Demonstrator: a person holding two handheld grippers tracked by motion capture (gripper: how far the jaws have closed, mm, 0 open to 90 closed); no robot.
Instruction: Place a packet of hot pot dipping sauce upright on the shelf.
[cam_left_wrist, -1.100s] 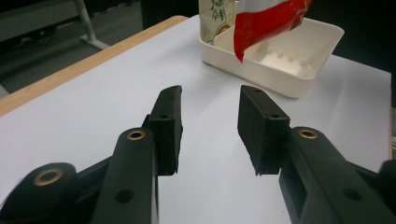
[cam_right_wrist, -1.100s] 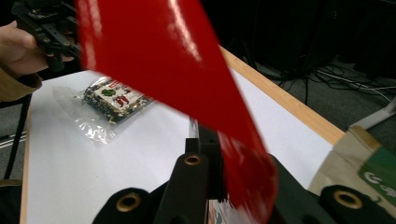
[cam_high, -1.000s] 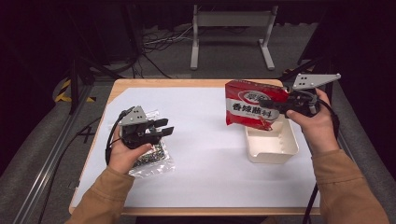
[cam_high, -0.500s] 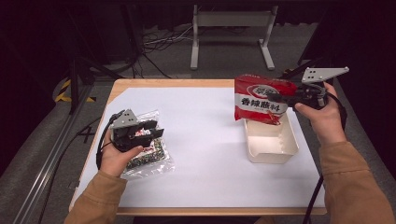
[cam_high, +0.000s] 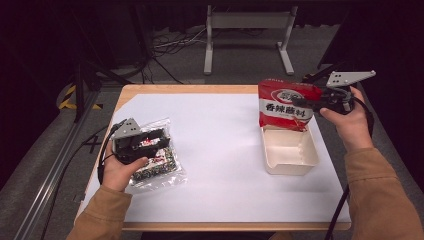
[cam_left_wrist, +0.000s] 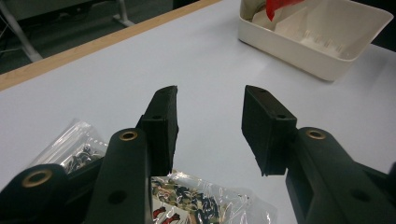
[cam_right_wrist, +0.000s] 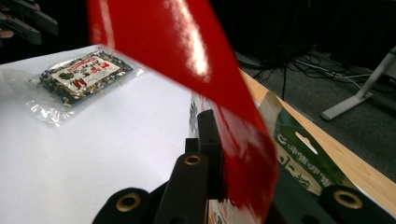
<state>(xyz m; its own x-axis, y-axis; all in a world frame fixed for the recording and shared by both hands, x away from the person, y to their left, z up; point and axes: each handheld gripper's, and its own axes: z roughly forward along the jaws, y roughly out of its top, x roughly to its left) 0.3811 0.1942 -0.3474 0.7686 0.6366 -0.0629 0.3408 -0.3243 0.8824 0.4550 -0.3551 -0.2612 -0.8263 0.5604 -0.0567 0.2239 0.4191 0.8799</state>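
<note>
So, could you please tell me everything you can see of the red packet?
The red packet is a glossy, flexible pouch that looks like plastic film, with a dark oval logo near its top and a white band of black characters across its middle. It hangs roughly upright in the air, its lower edge just over the far end of the white tray. The right claw is shut on its right edge. In the right gripper view a green printed panel shows beside the red.

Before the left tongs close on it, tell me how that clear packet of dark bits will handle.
The clear packet lies flat and crinkled on the table, so it will probably sag from a pinched edge. Its glossy film looks slippery, so the open left tongs may slide off. The loose-looking contents may shift to the low end.
</note>
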